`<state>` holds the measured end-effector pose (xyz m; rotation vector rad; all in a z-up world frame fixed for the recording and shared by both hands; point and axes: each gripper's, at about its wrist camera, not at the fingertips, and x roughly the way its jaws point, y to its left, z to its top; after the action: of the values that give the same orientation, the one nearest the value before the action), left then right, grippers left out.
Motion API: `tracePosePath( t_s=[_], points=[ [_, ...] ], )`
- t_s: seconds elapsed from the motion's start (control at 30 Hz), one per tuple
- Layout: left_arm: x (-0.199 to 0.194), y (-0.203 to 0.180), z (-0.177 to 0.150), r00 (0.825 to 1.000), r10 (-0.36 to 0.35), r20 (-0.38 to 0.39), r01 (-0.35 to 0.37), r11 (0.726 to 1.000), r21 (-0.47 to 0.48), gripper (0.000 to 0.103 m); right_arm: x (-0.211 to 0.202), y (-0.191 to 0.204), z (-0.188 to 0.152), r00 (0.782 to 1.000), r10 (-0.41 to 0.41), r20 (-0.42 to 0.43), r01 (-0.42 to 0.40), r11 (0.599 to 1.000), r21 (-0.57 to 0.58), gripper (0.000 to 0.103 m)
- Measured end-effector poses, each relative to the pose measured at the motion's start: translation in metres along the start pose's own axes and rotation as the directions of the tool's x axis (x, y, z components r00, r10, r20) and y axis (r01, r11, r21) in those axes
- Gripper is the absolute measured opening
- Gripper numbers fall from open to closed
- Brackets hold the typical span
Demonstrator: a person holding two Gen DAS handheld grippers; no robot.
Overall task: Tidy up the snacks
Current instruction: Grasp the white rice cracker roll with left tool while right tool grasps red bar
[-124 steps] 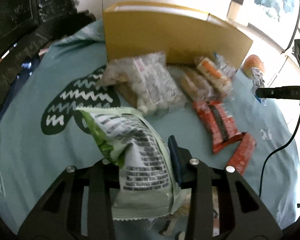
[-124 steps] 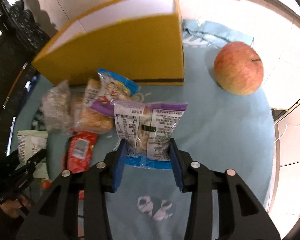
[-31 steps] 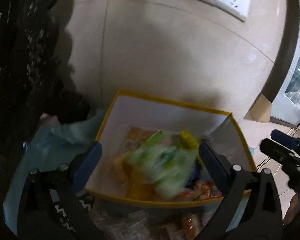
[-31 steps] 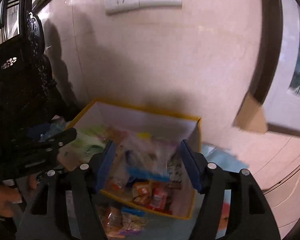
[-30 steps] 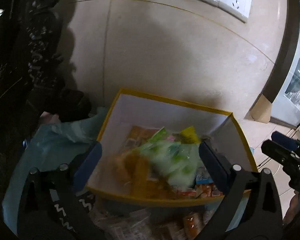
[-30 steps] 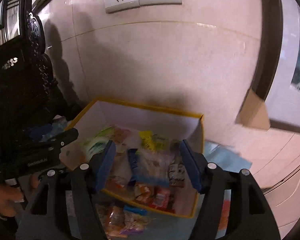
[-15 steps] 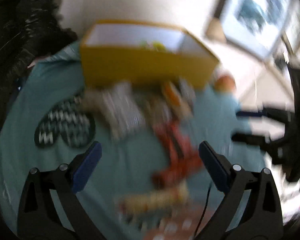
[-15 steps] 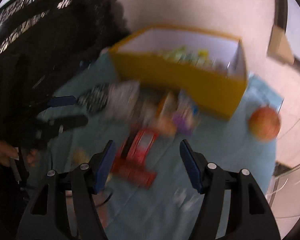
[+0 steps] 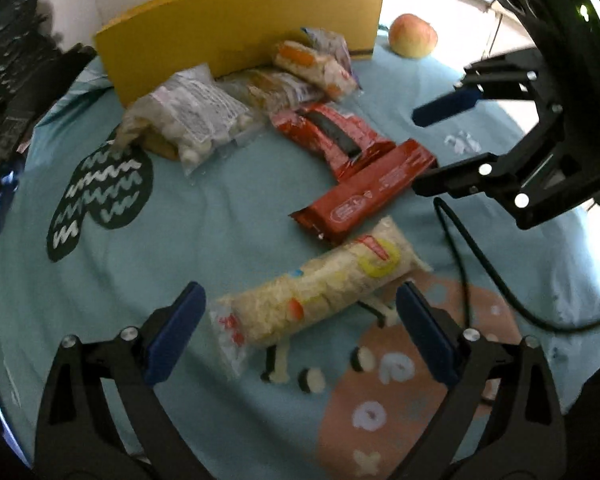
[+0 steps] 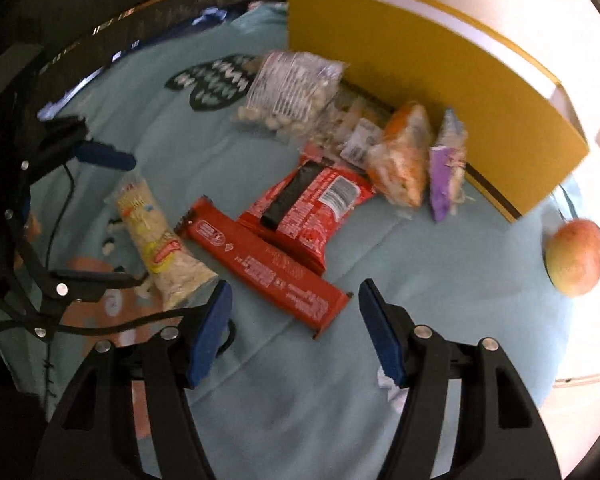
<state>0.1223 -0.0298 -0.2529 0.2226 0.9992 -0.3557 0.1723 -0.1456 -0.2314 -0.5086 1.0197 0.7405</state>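
Left gripper (image 9: 300,320) spread wide, empty, over pale rice-cracker pack (image 9: 316,296) near tablecloth's (image 9: 180,240) front edge; right gripper (image 10: 296,324) parted, empty, above long red bar (image 10: 264,268); red pouch (image 10: 312,208), more packets mid-cloth; yellow box (image 9: 240,28) at far edge, apple (image 9: 412,35) far corner

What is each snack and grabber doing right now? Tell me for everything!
Left gripper: open, empty, above the rice cracker pack.
Right gripper: open, empty, above the long red bar.
Rice cracker pack: lying flat, sealed.
Long red bar: lying flat, partly on the red bag.
Red bag: lying flat.
Clear candy bag: leaning against the box.
Yellow box: upright.
Apple: whole, on the cloth.
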Motion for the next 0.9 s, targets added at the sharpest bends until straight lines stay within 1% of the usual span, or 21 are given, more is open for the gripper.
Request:
tracePosePath(
  t_s=[0.03,0.07,0.1,0.17,0.2,0.27,0.3,0.33,0.37,0.4,0.43,0.47,0.53,0.6,0.67,0.73,0.77,0.8,0.83,0.87,0.9],
  points=[
    [0.005,0.0,0.001,1.0,0.005,-0.008,-0.005,1.0,0.009,0.096,0.007,-0.001,0.003,1.0,-0.004,-0.012,0.004,1.0,-0.01,0.065],
    [0.014,0.001,0.002,1.0,0.018,-0.022,-0.018,1.0,0.025,0.097,0.012,-0.003,0.005,1.0,0.006,-0.02,-0.007,1.0,-0.011,0.065],
    [0.015,0.001,0.003,1.0,0.012,-0.021,-0.012,1.0,0.025,0.097,0.016,-0.005,0.009,0.999,0.031,-0.011,-0.031,0.999,-0.009,0.065],
    [0.019,0.006,0.008,1.0,0.002,-0.005,-0.002,1.0,0.014,0.098,0.022,-0.006,0.012,0.999,0.048,-0.013,-0.048,0.999,-0.013,0.065],
    [0.019,0.006,0.009,1.0,0.003,0.001,-0.003,1.0,0.02,0.098,0.028,-0.006,0.013,0.998,0.053,-0.039,-0.054,0.998,-0.015,0.064],
    [0.021,0.008,0.011,1.0,-0.002,0.016,0.002,1.0,0.027,0.098,0.031,-0.006,0.013,0.997,0.072,-0.023,-0.073,0.997,-0.026,0.063],
    [0.021,0.009,0.011,1.0,-0.007,0.022,0.006,1.0,0.023,0.096,0.031,-0.008,0.014,0.997,0.077,-0.023,-0.078,0.997,-0.021,0.058],
    [0.02,0.011,0.01,0.999,-0.007,0.034,0.006,1.0,0.018,0.089,0.03,-0.011,0.015,0.997,0.077,-0.025,-0.077,0.997,-0.009,0.054],
    [0.018,0.013,0.011,0.999,-0.003,0.052,0.002,1.0,0.007,0.075,0.029,-0.015,0.015,0.998,0.062,-0.025,-0.062,0.998,0.002,0.041],
    [0.018,0.016,0.013,0.998,0.002,0.061,-0.001,1.0,-0.004,0.065,0.028,-0.02,0.015,0.998,0.06,-0.026,-0.059,0.998,0.024,0.033],
    [0.016,0.023,0.016,0.998,0.011,0.068,-0.008,0.999,-0.035,0.042,0.025,-0.022,0.013,0.997,0.067,-0.026,-0.065,0.997,0.044,0.031],
    [0.016,0.03,0.018,0.998,0.017,0.068,-0.013,0.998,-0.063,0.029,0.024,-0.022,0.011,0.997,0.074,-0.027,-0.072,0.996,0.057,0.029],
    [0.015,0.038,0.019,0.998,0.006,0.062,-0.001,0.997,-0.08,0.029,0.02,-0.021,0.004,0.996,0.09,-0.023,-0.088,0.993,0.082,0.026],
    [0.014,0.034,0.019,0.998,0.004,0.062,-0.001,0.999,-0.047,0.029,0.015,-0.021,-0.003,0.995,0.1,-0.014,-0.097,0.988,0.124,0.026],
    [0.013,0.032,0.019,0.997,-0.026,0.072,0.029,0.999,-0.041,0.029,0.008,-0.025,-0.015,0.994,0.109,0.007,-0.109,0.976,0.19,0.026],
    [0.018,0.025,0.023,0.997,-0.017,0.075,0.019,1.0,-0.021,0.031,0.002,-0.031,-0.026,0.994,0.11,0.024,-0.113,0.961,0.252,0.026],
    [0.021,0.024,0.025,0.997,-0.003,0.079,0.005,1.0,-0.02,0.044,0.0,-0.034,-0.03,0.994,0.108,0.03,-0.112,0.954,0.277,0.026],
    [0.022,0.021,0.025,0.997,0.002,0.077,0.0,1.0,-0.031,0.053,-0.002,-0.035,-0.032,0.994,0.106,0.033,-0.111,0.95,0.291,0.026],
    [0.025,0.022,0.026,0.997,0.001,0.077,0.002,0.999,-0.043,0.055,-0.004,-0.037,-0.034,0.994,0.106,0.039,-0.113,0.945,0.308,0.026],
    [0.027,0.018,0.029,0.997,0.007,0.077,-0.004,0.999,-0.039,0.049,-0.009,-0.038,-0.035,0.993,0.108,0.054,-0.12,0.936,0.33,0.026],
    [0.029,0.017,0.033,0.997,0.006,0.077,-0.003,0.999,-0.035,0.037,-0.012,-0.039,-0.035,0.992,0.108,0.065,-0.124,0.932,0.34,0.026]
  ],
)
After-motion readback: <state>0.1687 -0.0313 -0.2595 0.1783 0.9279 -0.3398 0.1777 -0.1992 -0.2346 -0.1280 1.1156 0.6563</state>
